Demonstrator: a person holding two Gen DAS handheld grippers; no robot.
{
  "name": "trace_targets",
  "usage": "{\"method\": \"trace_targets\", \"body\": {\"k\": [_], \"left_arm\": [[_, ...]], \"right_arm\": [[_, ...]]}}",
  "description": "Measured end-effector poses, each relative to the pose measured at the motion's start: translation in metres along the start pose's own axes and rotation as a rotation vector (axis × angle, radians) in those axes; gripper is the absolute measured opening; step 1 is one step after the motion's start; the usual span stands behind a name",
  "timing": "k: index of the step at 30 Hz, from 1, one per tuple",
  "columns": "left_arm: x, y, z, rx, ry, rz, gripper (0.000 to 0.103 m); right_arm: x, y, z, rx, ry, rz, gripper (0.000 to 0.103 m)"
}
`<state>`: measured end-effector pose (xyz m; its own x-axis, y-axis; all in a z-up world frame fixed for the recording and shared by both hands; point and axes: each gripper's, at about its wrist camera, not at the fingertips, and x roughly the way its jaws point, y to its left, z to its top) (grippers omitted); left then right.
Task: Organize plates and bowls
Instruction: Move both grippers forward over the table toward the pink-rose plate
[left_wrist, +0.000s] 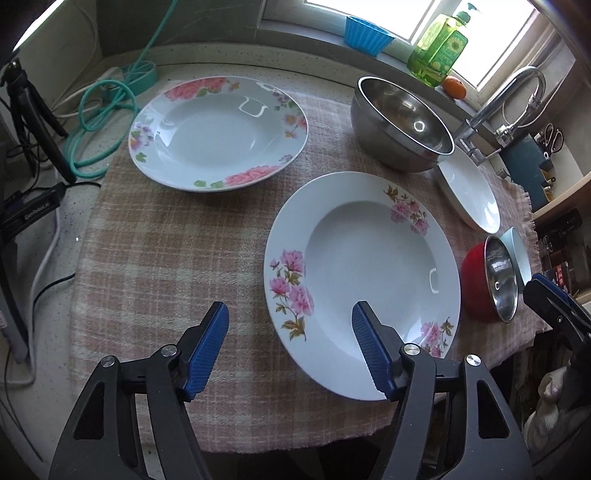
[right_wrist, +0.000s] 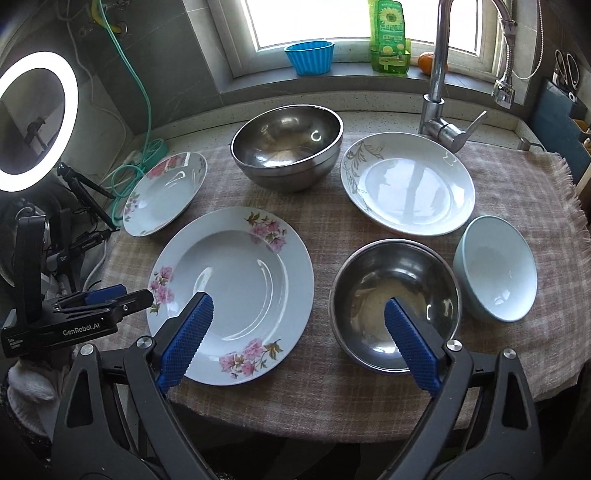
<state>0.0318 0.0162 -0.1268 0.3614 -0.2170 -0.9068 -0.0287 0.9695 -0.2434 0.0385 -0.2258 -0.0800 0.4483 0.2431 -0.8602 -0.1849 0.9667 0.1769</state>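
Observation:
A deep plate with pink flowers (left_wrist: 369, 266) (right_wrist: 236, 288) lies near the front of the checked cloth (left_wrist: 166, 258). My left gripper (left_wrist: 290, 308) hangs open over its left rim, one finger above the plate, the other above the cloth. My right gripper (right_wrist: 299, 299) is open wide, spanning that plate's right rim and a small steel bowl with a red outside (right_wrist: 369, 288) (left_wrist: 476, 280). Behind stand a rose plate (left_wrist: 218, 136) (right_wrist: 166, 192), a large steel bowl (left_wrist: 399, 122) (right_wrist: 288, 147), a white leaf-patterned plate (right_wrist: 406, 184) and a pale blue bowl (right_wrist: 495, 269). Neither gripper holds anything.
A tap (right_wrist: 439, 92) rises at the back right. On the window sill stand a blue cup (right_wrist: 310, 55), a green soap bottle (right_wrist: 388, 37) and an orange (right_wrist: 426, 61). A green hose (left_wrist: 103, 110), a tripod and a ring light (right_wrist: 37, 122) crowd the left side.

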Motion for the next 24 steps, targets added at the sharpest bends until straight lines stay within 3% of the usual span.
{"method": "trace_targets", "body": {"k": [5, 8, 15, 21, 24], "left_arm": [[0.006, 0.004, -0.004, -0.015, 0.031, -0.038, 0.06], [0.009, 0.006, -0.008, -0.032, 0.046, -0.062, 0.059], [0.01, 0.011, -0.011, -0.071, 0.055, -0.078, 0.052], [0.017, 0.026, -0.014, -0.145, 0.081, -0.114, 0.048], [0.019, 0.029, -0.013, -0.168, 0.092, -0.127, 0.04]], "right_arm": [[0.017, 0.01, 0.017, -0.06, 0.026, 0.062, 0.096], [0.034, 0.011, 0.029, -0.079, 0.071, 0.097, 0.085], [0.064, 0.007, 0.053, -0.098, 0.15, 0.149, 0.072], [0.095, 0.004, 0.061, -0.082, 0.228, 0.149, 0.067], [0.108, 0.004, 0.061, -0.088, 0.256, 0.146, 0.065]]}}
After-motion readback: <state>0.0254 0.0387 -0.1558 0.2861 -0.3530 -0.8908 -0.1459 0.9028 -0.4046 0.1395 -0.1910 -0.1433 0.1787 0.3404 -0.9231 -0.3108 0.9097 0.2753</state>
